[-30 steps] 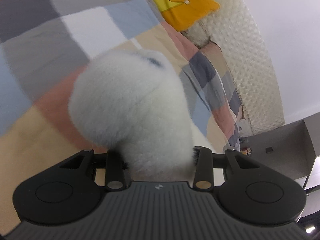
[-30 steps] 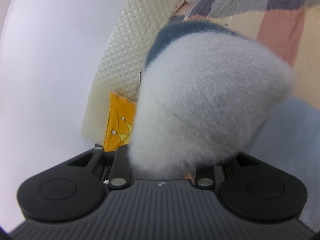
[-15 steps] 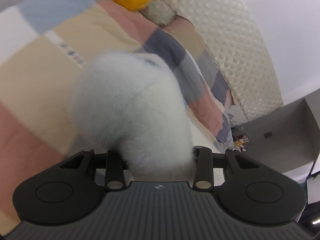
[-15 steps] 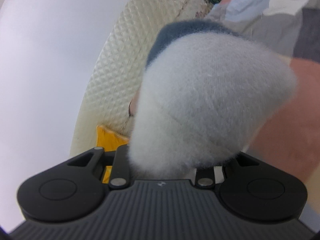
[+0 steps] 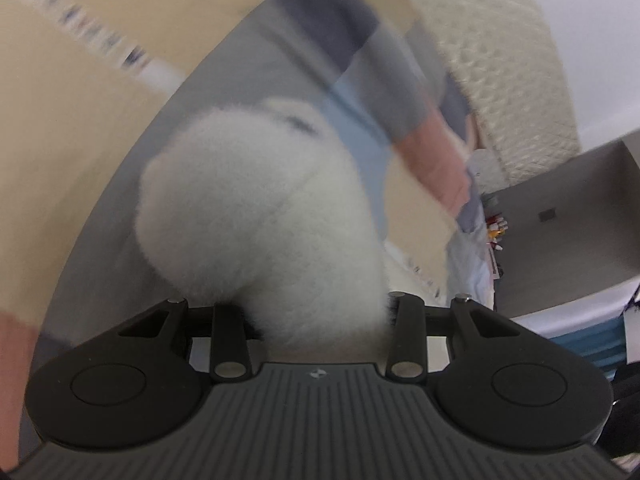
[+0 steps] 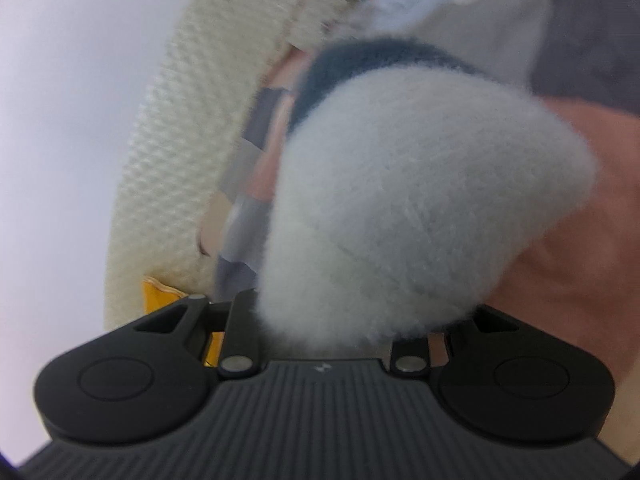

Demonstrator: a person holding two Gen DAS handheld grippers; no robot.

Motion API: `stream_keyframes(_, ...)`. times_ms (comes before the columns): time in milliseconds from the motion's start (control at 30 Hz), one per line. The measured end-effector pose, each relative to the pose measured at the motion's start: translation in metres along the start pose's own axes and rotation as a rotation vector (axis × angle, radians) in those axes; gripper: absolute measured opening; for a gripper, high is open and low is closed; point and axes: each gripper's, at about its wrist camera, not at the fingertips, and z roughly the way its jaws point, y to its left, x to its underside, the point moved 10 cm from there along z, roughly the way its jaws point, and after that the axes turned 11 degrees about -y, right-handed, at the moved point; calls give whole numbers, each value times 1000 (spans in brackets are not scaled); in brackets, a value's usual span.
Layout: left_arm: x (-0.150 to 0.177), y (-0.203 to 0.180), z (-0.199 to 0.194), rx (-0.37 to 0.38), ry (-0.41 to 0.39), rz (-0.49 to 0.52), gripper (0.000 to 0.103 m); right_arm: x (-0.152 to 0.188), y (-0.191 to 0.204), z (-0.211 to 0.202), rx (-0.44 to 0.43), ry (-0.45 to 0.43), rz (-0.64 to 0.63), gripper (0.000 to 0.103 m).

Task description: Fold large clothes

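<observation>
A white fluffy garment (image 5: 256,208) bulges out of my left gripper (image 5: 316,304), which is shut on it; the fingertips are buried in the fleece. In the right wrist view the same fluffy garment (image 6: 420,208), pale with a dark blue-grey band (image 6: 360,60) along its top, fills my right gripper (image 6: 332,320), which is shut on it. Both bunches are held above a patchwork bedspread (image 5: 100,92). The rest of the garment is hidden.
The checked bedspread (image 6: 580,272) in beige, grey, blue and pink lies below. A cream quilted headboard (image 5: 500,60) stands behind it, also in the right wrist view (image 6: 192,152). A yellow cushion (image 6: 156,300) peeks out. A grey cabinet (image 5: 568,216) stands at right.
Both grippers have swept across the bed with the garment held. The yellow cushion has left the left view; the bedspread and headboard have shifted and blur with the motion.
</observation>
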Motion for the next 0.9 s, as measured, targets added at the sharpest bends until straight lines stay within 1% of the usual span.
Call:
stream_keyframes(67,7,4,-8,31,-34,19,45,7,-20,0,22,33,50,35)
stream_keyframes(100,9,5,-11,46,-48,26,46,9,-28,-1,17,37,78,35)
stream_keyframes(133,13,9,-13,55,-46,22,46,12,-35,-4,10,40,95,35)
stream_keyframes(167,17,15,-12,55,-27,5,47,16,-41,-7,10,43,102,35)
stream_keyframes(233,23,33,-9,55,-2,-60,48,24,-56,-10,30,62,121,35)
stream_keyframes(267,25,40,-9,63,3,-73,48,28,-64,-11,36,76,140,35)
stream_keyframes(367,34,53,-14,95,-6,-51,52,36,-80,-16,34,95,162,37)
stream_keyframes(400,37,57,-15,99,-8,-52,55,38,-82,-18,34,98,159,38)
stream_keyframes(500,43,70,-18,124,-15,-75,59,42,-92,-19,35,97,151,42)
stream_keyframes(567,45,75,-23,122,-20,-81,61,45,-95,-23,35,86,134,43)
stream_keyframes(667,43,74,-35,100,-26,-73,61,44,-92,-27,68,87,133,46)
stream_keyframes(700,41,72,-40,91,-26,-65,61,44,-91,-30,86,93,137,49)
stream_keyframes(767,36,69,-54,66,-28,-50,61,43,-88,-40,121,104,131,52)
stream_keyframes(900,26,58,-89,18,-55,10,62,40,-78,-68,165,109,77,52)
